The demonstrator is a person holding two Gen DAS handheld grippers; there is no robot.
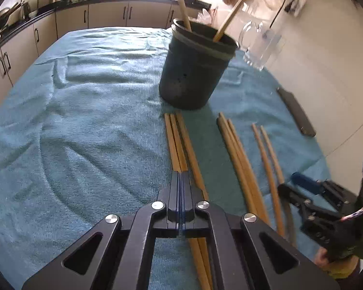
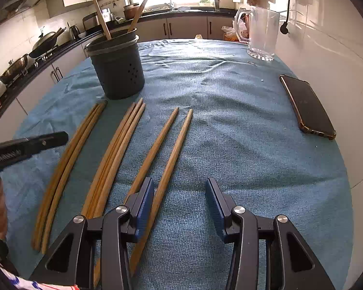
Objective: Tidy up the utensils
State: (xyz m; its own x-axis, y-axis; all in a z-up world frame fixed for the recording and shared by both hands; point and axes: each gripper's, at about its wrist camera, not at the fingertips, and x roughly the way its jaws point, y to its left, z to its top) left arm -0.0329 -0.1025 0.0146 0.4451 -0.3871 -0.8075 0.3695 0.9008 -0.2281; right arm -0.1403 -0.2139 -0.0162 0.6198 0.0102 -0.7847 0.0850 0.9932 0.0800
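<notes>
Wooden chopsticks lie in three groups on a teal cloth [image 2: 242,145]: a left group [image 1: 175,142] [image 2: 67,157], a middle group [image 1: 234,149] [image 2: 116,149] and a right pair [image 1: 268,154] [image 2: 157,145]. A dark round holder [image 1: 196,67] [image 2: 118,70] stands behind them with two chopsticks upright in it. My left gripper [image 1: 180,176] is shut, its tips over the left group; no stick shows between its jaws. My right gripper [image 2: 179,183] [image 1: 294,184] is open low over the right pair, with one stick lying just inside its left finger [image 2: 146,200], untouched by the right.
A clear glass mug [image 1: 259,43] [image 2: 261,33] stands at the far right near the tiled wall. A dark phone [image 1: 296,113] [image 2: 307,106] lies by the cloth's right edge. Kitchen counters with pots run along the left and back. A hand shows at the left edge.
</notes>
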